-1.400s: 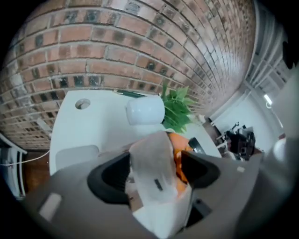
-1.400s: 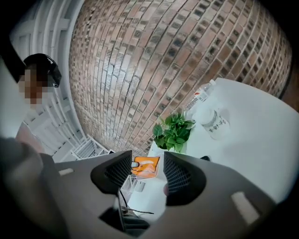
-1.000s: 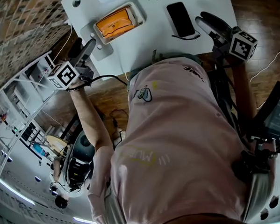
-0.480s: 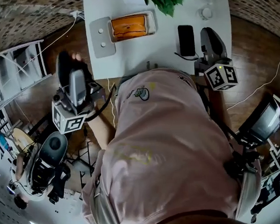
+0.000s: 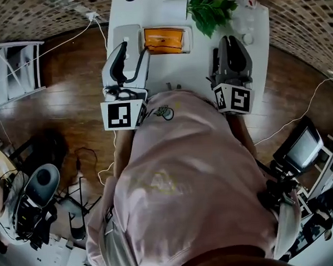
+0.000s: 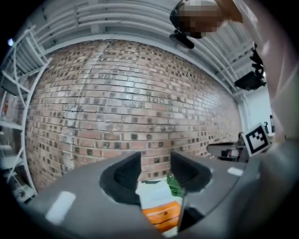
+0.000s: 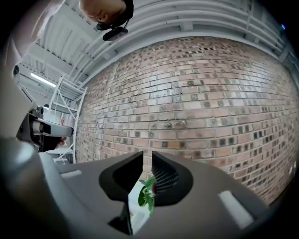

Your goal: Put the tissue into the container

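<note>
An orange tissue pack (image 5: 164,39) lies in a white open container (image 5: 187,43) at the far side of the white table (image 5: 168,68). The pack shows again as an orange slab (image 6: 161,214) low between the jaws in the left gripper view. My left gripper (image 5: 123,48) hovers just left of the container; its jaws are closing to shut, with nothing between them (image 6: 155,168). My right gripper (image 5: 230,40) hangs over the table's right part, shut and empty (image 7: 147,161). Both point at the brick wall.
A green leafy plant (image 5: 210,10) stands at the table's far edge, right of the container, and its leaves (image 7: 145,196) show below the right jaws. A pale flat lid (image 5: 125,33) lies left of the container. Wooden floor, metal shelving and a monitor (image 5: 301,147) surround the table.
The left gripper swung from beside the table on the left to over it next to the container. The right gripper shifted left and its jaws closed. The phone has dropped out of sight.
</note>
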Demonstrator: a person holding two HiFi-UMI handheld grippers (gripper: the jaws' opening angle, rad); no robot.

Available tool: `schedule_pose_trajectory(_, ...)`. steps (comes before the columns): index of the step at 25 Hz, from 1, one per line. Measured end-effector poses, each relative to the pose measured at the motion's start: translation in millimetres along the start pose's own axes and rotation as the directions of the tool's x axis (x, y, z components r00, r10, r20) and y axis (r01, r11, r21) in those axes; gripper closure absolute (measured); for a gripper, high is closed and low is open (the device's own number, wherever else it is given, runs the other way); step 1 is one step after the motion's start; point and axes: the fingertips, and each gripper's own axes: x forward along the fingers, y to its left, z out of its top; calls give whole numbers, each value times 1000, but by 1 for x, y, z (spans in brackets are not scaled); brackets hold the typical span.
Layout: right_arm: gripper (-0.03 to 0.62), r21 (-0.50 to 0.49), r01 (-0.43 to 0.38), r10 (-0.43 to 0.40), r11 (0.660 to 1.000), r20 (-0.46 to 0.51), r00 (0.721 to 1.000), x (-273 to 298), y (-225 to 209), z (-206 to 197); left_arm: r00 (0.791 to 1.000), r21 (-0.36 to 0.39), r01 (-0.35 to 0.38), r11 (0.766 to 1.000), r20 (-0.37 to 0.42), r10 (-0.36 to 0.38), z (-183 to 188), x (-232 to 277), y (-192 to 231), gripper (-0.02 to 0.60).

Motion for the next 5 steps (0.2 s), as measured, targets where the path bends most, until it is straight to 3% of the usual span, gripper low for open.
schedule_pose_trajectory(5, 534, -19, -13, 13, 1000, -4, 1000, -2, 34, 0, 995, -5, -98, 995, 15, 98, 5, -9, 44, 398)
